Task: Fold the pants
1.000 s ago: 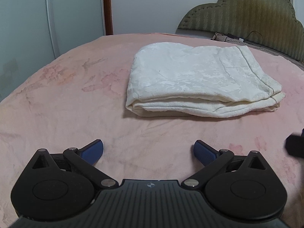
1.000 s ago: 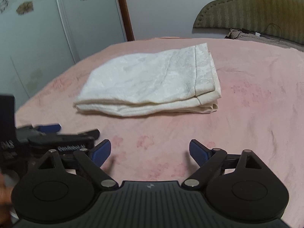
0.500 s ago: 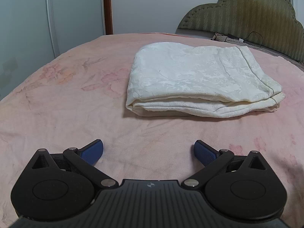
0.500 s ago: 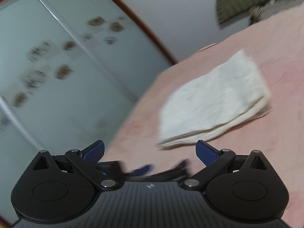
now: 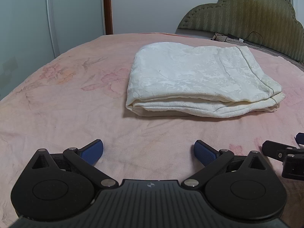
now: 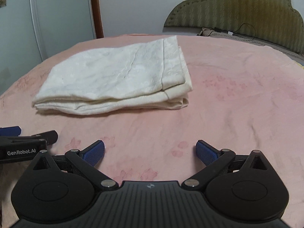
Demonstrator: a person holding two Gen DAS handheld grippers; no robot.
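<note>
Cream-white pants (image 5: 199,79) lie folded into a thick rectangle on the pink bedspread (image 5: 66,104), a little beyond both grippers. My left gripper (image 5: 148,151) stands open over bare bedspread in front of the pants, nothing between its blue pads. In the right wrist view the same pants (image 6: 117,77) lie ahead and to the left. My right gripper (image 6: 150,151) is open wide and empty above the pink cover (image 6: 237,98). Each gripper's tip shows at the edge of the other's view: the right one (image 5: 285,152), the left one (image 6: 28,138).
An olive padded headboard (image 5: 247,13) rises at the far right, with a cable and small items (image 5: 237,39) at its foot. Pale wardrobe doors (image 5: 28,28) and a brown door frame (image 5: 108,7) stand beyond the bed's left edge.
The right gripper swung up and tilted half a second ago, then came back down level beside the left one, its jaws a little wider. The left gripper and the pants stayed put.
</note>
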